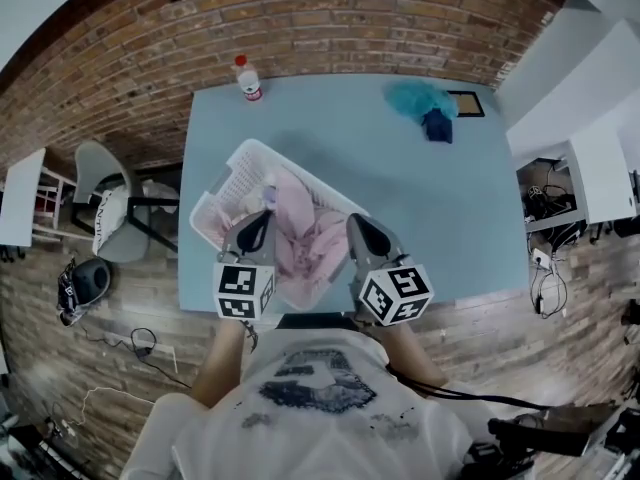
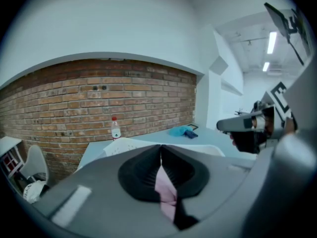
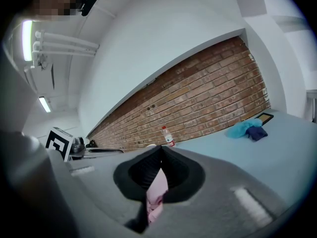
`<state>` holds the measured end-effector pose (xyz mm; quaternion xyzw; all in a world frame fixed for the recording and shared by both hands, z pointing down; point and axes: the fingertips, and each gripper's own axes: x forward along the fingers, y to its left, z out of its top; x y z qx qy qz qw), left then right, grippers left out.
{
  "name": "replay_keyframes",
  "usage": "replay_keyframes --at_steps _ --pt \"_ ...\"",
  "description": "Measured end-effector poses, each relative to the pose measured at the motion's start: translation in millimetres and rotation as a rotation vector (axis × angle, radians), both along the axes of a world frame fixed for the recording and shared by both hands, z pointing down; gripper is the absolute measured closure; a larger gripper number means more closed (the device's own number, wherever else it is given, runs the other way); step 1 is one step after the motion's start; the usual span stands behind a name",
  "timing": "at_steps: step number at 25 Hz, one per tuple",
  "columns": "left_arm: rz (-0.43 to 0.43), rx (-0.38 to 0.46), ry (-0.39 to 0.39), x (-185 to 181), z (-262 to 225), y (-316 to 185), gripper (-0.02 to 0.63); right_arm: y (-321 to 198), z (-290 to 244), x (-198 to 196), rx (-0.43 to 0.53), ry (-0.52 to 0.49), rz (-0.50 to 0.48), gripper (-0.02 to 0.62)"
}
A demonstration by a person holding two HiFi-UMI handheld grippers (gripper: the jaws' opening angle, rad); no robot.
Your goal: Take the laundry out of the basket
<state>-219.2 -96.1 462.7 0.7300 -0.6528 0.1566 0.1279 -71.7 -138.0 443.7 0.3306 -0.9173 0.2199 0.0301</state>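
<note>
Two pinches on one garment: left hand-held gripper (image 1: 256,230) & right hand-held gripper (image 1: 366,234) are each clenched on a fold of the pink laundry (image 1: 312,230), one per side, prob. so the soft, crumpled cloth lifts spread, not bunched. It lies in the white slotted plastic basket (image 1: 232,173), rectangular, at the near edge of the smooth blue table (image 1: 420,208).

- The white slatted laundry basket (image 1: 232,173) sits at an angle on the light blue desk (image 1: 430,218), close to its near edge.
- The pink garment (image 1: 312,233) lies crumpled in the basket's near half. The left hand-held gripper (image 1: 258,226) pinches one fold and the right hand-held gripper (image 1: 362,230) pinches another.
</note>
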Motion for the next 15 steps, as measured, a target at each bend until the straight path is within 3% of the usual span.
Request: replay_keyframes --at_steps 8,12,15 --pt "0.107 -0.064 0.029 -15.2 18.6 -29.7 0.612 -25.7 8.7 -5.9 -0.021 0.026 0.076 0.597" --pt "0.222 -0.135 0.062 -4.9 36.3 -37.5 0.537 -27.9 13.4 -7.3 -0.033 0.049 0.111 0.597" --pt "0.317 -0.204 0.099 6.8 49.9 -38.5 0.438 -31.6 16.7 -5.0 -0.041 0.066 0.132 0.597"
